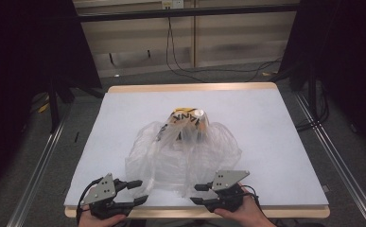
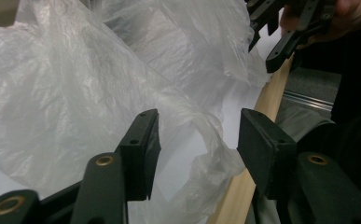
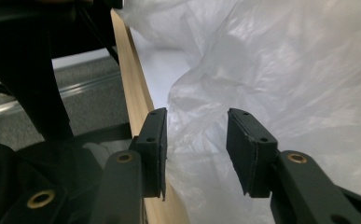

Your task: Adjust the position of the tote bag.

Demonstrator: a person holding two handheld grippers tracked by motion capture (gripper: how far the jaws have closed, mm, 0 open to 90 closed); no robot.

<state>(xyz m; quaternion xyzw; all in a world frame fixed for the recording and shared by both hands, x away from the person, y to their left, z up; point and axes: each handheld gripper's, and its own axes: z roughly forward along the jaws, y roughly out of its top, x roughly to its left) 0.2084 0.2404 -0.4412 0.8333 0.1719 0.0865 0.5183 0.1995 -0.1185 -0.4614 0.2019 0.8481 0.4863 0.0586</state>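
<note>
Left gripper (image 1: 138,192) sits at the near-left desk edge, jaws parted about halfway, pads not pressing anything; in the left gripper view (image 2: 194,154) a crumpled lip of the plastic bag (image 1: 183,153) lies between the jaws, loose, with desk surface showing through the gap. Right gripper (image 1: 196,194) is at the near edge right of centre, jaws also part open; in the right gripper view (image 3: 196,151) thin bag film sits in the gap between the pads, no visible pinch. Neither has hold of the bag. The two grippers point inward toward each other, with the bag's near hem just ahead of and between them. The bag is translucent white, slumped in a wide heap at mid-desk, reaching from the near edge back to the centre. At its far end a yellow-and-black printed packet (image 1: 188,120) pokes up, partly inside the film; can't read the lettering. Desk (image 1: 284,142) has a pale top with a wooden rim. Count: one bag, one packet, two grippers, two hands at the bottom of the high view.
</note>
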